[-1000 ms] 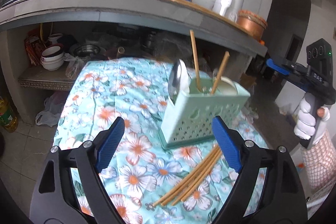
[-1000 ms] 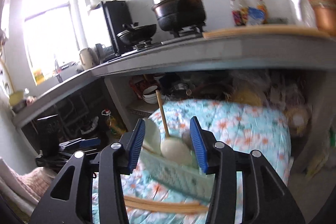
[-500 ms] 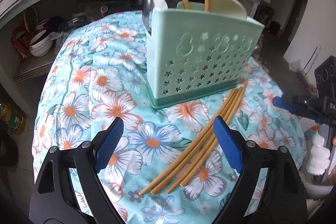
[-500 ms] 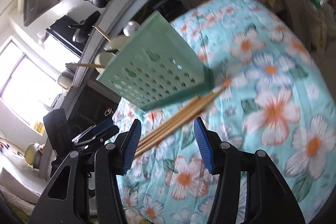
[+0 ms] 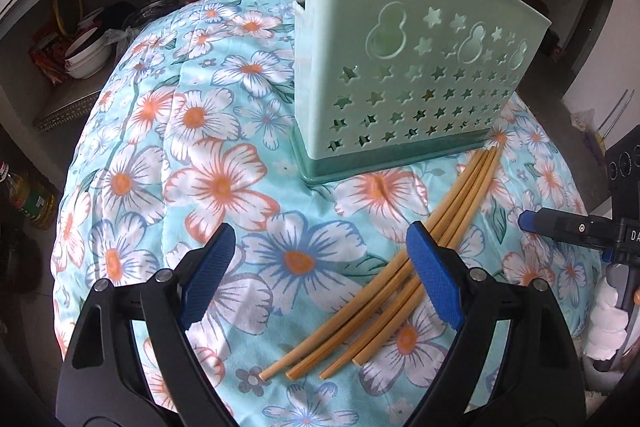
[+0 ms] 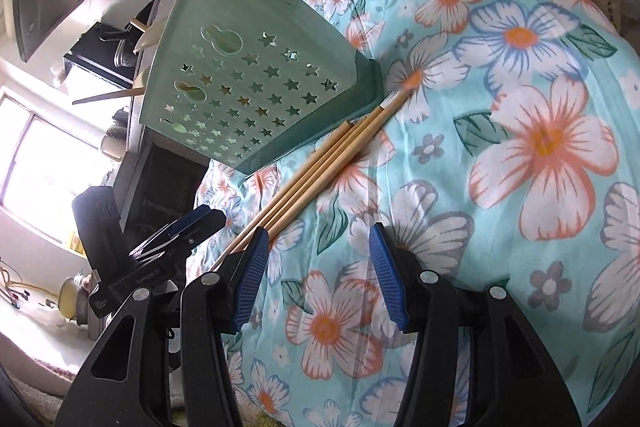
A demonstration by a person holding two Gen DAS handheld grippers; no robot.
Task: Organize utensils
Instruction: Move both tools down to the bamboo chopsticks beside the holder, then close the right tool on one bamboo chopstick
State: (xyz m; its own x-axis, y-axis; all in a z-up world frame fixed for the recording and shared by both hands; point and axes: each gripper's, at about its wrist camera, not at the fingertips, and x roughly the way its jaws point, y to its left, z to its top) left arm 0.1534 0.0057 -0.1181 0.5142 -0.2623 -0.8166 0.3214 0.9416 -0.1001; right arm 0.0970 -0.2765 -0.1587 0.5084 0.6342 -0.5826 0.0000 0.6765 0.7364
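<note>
Presently, four loose chopsticks (image 5: 404,267) lie side by side on the flowered cloth (image 5: 216,187) covering the desk, their far ends just beside the base of the upright green utensil holder (image 5: 404,75). The holder carries two chopsticks, a metal spoon and a pale scoop. The left tool (image 5: 320,271) hangs over the cloth, jaws spread wide and empty, its right pad over the bundle. The right tool (image 6: 316,275) stands about half spread, nothing between its pads, the chopsticks passing behind its left pad.
</note>
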